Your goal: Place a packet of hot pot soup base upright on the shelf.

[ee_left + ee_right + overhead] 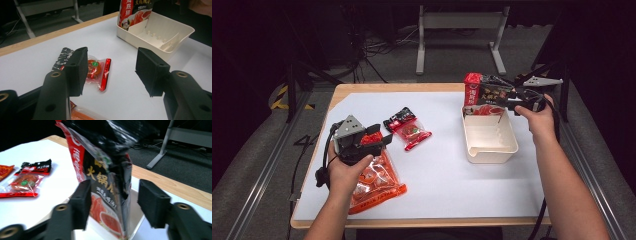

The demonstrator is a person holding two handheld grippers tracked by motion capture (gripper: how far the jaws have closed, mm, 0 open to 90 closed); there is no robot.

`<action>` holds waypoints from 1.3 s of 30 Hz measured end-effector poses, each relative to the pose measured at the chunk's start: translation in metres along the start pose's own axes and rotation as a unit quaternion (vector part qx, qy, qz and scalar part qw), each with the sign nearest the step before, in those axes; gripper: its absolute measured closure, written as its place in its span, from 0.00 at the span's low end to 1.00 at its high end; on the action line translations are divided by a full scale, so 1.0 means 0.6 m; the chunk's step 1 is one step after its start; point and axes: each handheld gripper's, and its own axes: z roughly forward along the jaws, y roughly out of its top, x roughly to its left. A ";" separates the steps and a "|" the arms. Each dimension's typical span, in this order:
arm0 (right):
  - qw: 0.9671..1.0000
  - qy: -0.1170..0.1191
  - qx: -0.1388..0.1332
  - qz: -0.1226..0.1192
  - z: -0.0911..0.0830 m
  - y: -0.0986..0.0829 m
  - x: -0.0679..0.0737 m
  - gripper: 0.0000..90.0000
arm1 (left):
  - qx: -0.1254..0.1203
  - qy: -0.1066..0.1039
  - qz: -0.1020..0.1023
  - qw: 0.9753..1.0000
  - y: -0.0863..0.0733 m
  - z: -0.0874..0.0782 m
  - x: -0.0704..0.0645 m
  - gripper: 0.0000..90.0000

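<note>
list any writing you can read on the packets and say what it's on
"火锅" in yellow, on the tall black and red pouch standing in the white tray.
Large white characters on the pouch's red edge: too cut off to read.
Small snack packet: print too small.
Orange bag: blurred, unreadable.

Four food packets are in sight: one tall hotpot-base pouch (484, 95), two small snack packets (408, 127) and one large orange bag (377, 182). There is one cream tray (490, 152).
</note>
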 end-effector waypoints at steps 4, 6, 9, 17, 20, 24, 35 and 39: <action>0.999 -0.025 0.009 -0.019 -0.022 0.004 0.015 0.42 | 0.010 0.001 0.006 1.000 0.000 0.000 0.005 0.47; 0.999 -0.029 0.010 -0.021 -0.027 0.005 0.017 0.41 | 0.013 0.001 0.006 1.000 0.000 0.001 0.006 0.46; 0.999 -0.041 0.003 -0.019 -0.046 0.007 0.027 0.41 | 0.015 0.004 0.007 1.000 0.001 0.000 0.009 0.45; 0.999 -0.029 -0.021 -0.031 -0.088 0.007 0.071 0.41 | 0.022 0.003 0.002 1.000 0.000 -0.009 0.022 0.44; 0.999 -0.017 -0.033 -0.037 -0.099 0.008 0.087 0.41 | 0.022 0.007 -0.001 1.000 -0.001 -0.013 0.026 0.43; 0.997 0.001 -0.043 -0.061 -0.110 0.007 0.115 0.40 | 0.023 0.008 -0.006 1.000 -0.002 -0.018 0.031 0.41; 0.997 0.033 -0.046 -0.054 -0.127 -0.009 0.170 0.37 | 0.025 0.025 -0.012 0.999 -0.002 -0.030 0.043 0.38; 0.997 0.043 -0.043 -0.044 -0.128 -0.020 0.192 0.36 | 0.032 0.042 0.000 0.999 -0.001 -0.035 0.045 0.38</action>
